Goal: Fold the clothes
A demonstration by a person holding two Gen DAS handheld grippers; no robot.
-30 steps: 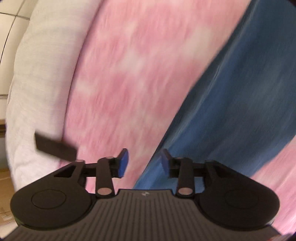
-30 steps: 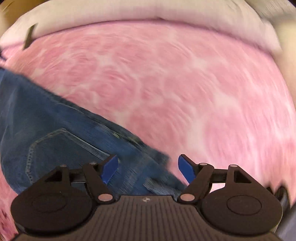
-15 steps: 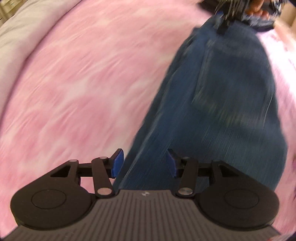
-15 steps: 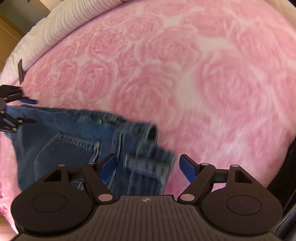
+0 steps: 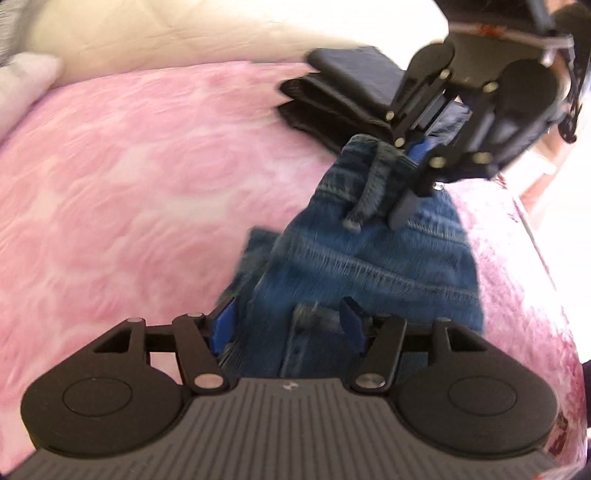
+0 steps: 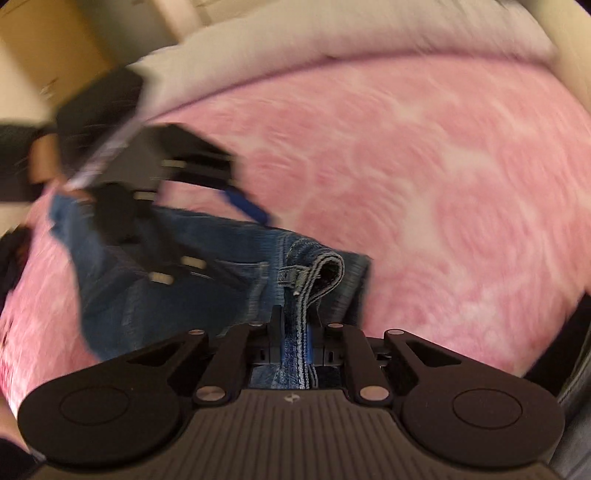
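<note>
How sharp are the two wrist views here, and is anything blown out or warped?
Left wrist: pink blanket smeared by motion, jeans soft, window side at far right overexposed, fisheye bends the bed edge. Right wrist: the left gripper is heavily motion-blurred, while the denim fold clamped in the right gripper stays fairly crisp; the blanket streaks.

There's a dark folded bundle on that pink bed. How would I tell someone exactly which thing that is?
Start at the pink rose-patterned blanket covering the bed, then look to its far edge by the cream pillow. There lies the stack of folded black clothes, just beyond the blue jeans that the right gripper holds. It alone is black, neatly squared and untouched.
</note>
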